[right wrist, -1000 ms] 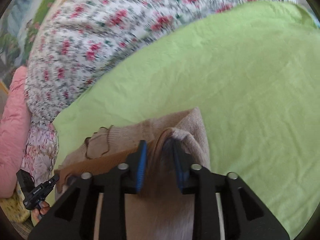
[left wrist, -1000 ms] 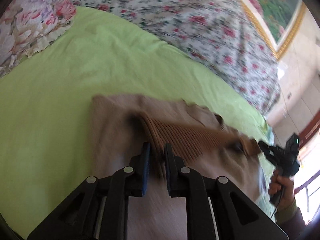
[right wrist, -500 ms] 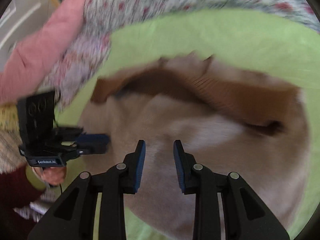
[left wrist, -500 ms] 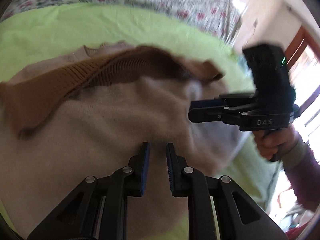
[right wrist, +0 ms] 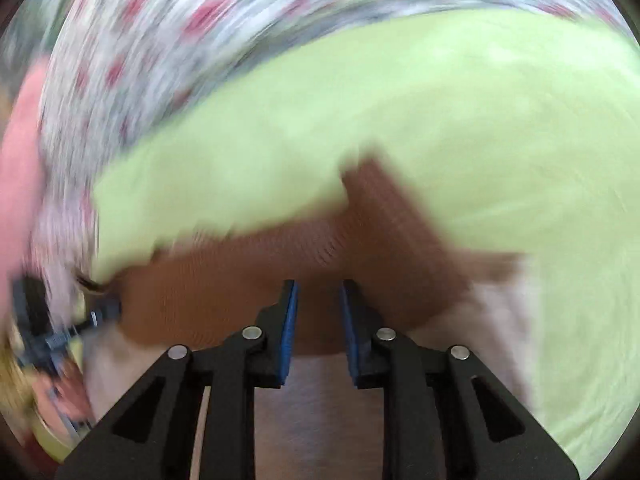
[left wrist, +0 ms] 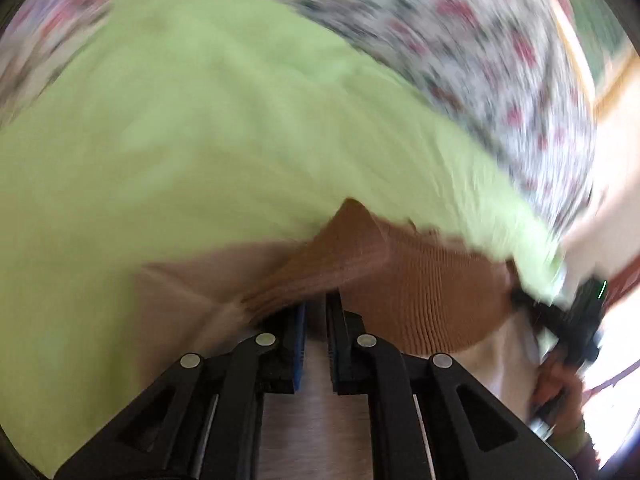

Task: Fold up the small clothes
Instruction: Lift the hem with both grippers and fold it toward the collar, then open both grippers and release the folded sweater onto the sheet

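Both the left gripper [left wrist: 316, 320] and the right gripper [right wrist: 318, 308] pinch the brown ribbed band of the beige sweater [left wrist: 420, 292], lifted over the near part of the green sheet [left wrist: 224, 120], so folding looks barely underway.

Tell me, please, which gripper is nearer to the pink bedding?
Left. The left gripper is close below the pink bedding; the right gripper is farther off, across the knit garment's ribbed band.

ribbed brown knit garment [left wrist: 404, 280]; matt green cloth sheet [left wrist: 200, 128]; floral fabric quilt [right wrist: 180, 32].
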Demonstrator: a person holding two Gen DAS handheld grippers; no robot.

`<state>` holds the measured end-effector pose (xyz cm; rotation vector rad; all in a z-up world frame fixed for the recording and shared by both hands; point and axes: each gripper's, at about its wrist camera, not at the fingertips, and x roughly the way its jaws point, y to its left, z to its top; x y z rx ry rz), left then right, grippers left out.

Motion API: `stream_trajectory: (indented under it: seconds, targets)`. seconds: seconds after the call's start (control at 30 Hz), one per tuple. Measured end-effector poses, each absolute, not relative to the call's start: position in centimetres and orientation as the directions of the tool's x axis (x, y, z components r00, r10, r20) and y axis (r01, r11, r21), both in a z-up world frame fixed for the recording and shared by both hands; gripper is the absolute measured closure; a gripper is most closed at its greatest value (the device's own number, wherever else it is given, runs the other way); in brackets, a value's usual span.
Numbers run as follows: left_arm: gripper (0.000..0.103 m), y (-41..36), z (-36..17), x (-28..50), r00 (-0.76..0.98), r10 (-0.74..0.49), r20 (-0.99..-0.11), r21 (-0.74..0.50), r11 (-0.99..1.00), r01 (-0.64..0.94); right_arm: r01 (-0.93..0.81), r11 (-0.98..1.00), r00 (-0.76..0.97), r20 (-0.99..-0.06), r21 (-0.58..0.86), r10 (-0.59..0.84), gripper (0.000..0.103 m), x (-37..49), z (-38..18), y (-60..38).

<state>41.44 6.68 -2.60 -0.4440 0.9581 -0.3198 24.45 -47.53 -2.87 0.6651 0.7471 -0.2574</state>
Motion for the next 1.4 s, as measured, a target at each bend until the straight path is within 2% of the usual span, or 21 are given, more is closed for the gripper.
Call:
stream_trajectory:
  seconds: [0.1, 0.23, 0.57, 0.77, 0.87, 0.97, 1.4]
  targets:
    - [0.095, 9.0, -2.8, 40.0, 0.577, -0.442, -0.687, -0.532, 0.847, 0.015, 0.496, 0.742, 0.734, -0.674, 0.451, -0.082, 0.080, 21.6, -2.1, -47.9]
    - [0.091, 9.2, -1.6, 36.5, 0.601, -0.400, -0.692, -0.498, 0.867, 0.003, 0.504, 0.727, 0.745, -0.661, 0.466, -0.093, 0.078, 17.8, -1.2, -46.9]
    - [0.088, 9.0, -0.4, 25.4, 0.585, -0.436, -0.684, -0.534, 0.845, 0.005, 0.458, 0.746, 0.754, -0.655, 0.484, -0.038, 0.072, 9.5, -0.1, -40.5]
    - [0.082, 7.0, -0.5, 18.8, 0.540, -0.479, -0.692, -0.549, 0.835, 0.037, 0.450, 0.733, 0.745, -0.667, 0.510, 0.006, 0.069, 5.9, -0.6, -37.2]
    - [0.074, 6.5, -1.0, 16.4, 0.513, -0.505, -0.694, -0.572, 0.820, 0.032, 0.451, 0.724, 0.736, -0.677, 0.521, 0.028, 0.067, 4.4, -0.9, -35.7]
    - [0.073, 5.6, -1.4, 14.1, 0.498, -0.510, -0.701, -0.576, 0.817, 0.026, 0.448, 0.717, 0.734, -0.677, 0.534, 0.046, 0.066, 3.2, -1.0, -34.4]
    - [0.064, 5.4, -2.8, 10.2, 0.483, -0.504, -0.716, -0.595, 0.803, -0.044, 0.441, 0.732, 0.709, -0.702, 0.520, 0.072, 0.059, 0.2, -1.9, -30.6]
